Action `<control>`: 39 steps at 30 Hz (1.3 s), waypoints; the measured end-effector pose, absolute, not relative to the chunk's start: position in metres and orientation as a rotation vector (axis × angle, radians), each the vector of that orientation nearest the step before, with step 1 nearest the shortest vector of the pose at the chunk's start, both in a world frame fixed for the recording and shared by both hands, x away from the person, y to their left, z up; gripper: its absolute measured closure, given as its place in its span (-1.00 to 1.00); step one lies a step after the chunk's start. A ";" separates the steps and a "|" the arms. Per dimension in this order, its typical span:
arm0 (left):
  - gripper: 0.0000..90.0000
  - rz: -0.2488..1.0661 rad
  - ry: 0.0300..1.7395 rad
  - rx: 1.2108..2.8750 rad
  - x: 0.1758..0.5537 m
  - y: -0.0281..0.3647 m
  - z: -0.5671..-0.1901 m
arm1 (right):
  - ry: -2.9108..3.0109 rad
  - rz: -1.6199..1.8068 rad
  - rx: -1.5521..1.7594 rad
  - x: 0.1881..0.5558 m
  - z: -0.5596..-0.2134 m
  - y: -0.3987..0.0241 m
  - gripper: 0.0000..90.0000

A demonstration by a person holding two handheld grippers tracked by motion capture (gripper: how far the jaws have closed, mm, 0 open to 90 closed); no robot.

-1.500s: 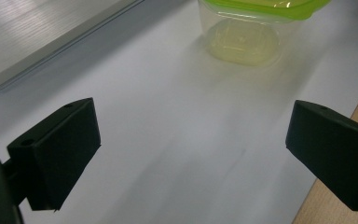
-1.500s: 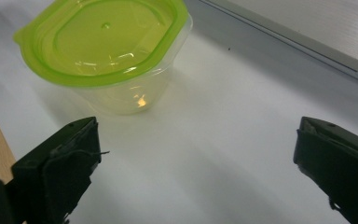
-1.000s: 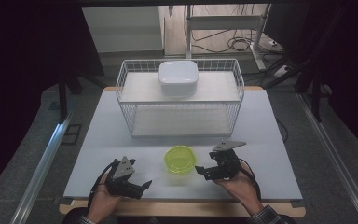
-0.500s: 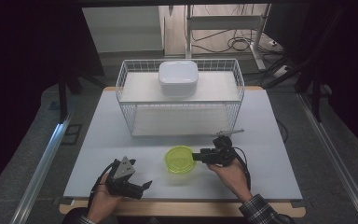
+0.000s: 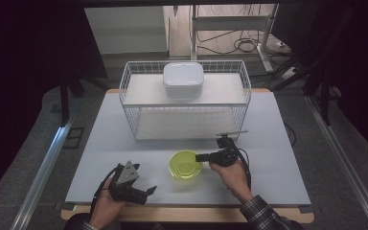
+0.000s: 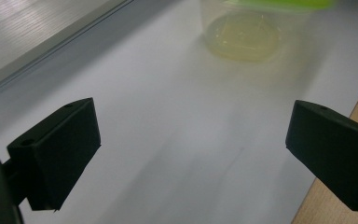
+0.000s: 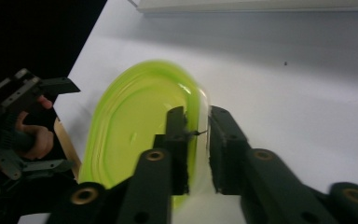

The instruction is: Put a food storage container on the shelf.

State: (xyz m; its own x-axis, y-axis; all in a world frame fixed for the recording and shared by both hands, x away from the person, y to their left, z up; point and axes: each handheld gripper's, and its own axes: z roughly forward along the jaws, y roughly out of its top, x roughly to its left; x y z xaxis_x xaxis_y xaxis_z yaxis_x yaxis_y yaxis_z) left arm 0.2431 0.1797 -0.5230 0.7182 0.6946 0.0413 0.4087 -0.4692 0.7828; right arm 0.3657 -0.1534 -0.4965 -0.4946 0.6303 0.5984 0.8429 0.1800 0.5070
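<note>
Lime-green bowl rim sits pinched in the just-closing right claw; left claw spread, empty.

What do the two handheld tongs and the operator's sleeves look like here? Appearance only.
Both are black, with linkage arms and blocky flat pads. The left tongs carry a grey three-cornered plate on top. The right tongs show round brass-coloured pivots on the arms in their own view, and a black cable loops back past the hand. The right sleeve is dark plaid.
</note>
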 end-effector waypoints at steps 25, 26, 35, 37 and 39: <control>-0.94 0.461 0.837 2.118 0.243 0.180 -0.523 | -2.166 -1.354 -1.359 0.362 -0.470 -0.166 0.81; -0.94 0.461 0.836 2.119 0.243 0.180 -0.522 | -2.163 -1.362 -1.356 0.362 -0.467 -0.167 0.81; -0.94 0.461 0.835 2.118 0.243 0.180 -0.522 | -2.146 -1.431 -1.334 0.361 -0.445 -0.170 0.82; -0.94 0.461 0.835 2.117 0.243 0.181 -0.522 | -2.143 -1.445 -1.329 0.362 -0.440 -0.171 0.82; -0.94 0.461 0.835 2.117 0.243 0.181 -0.522 | -2.141 -1.460 -1.325 0.362 -0.435 -0.172 0.82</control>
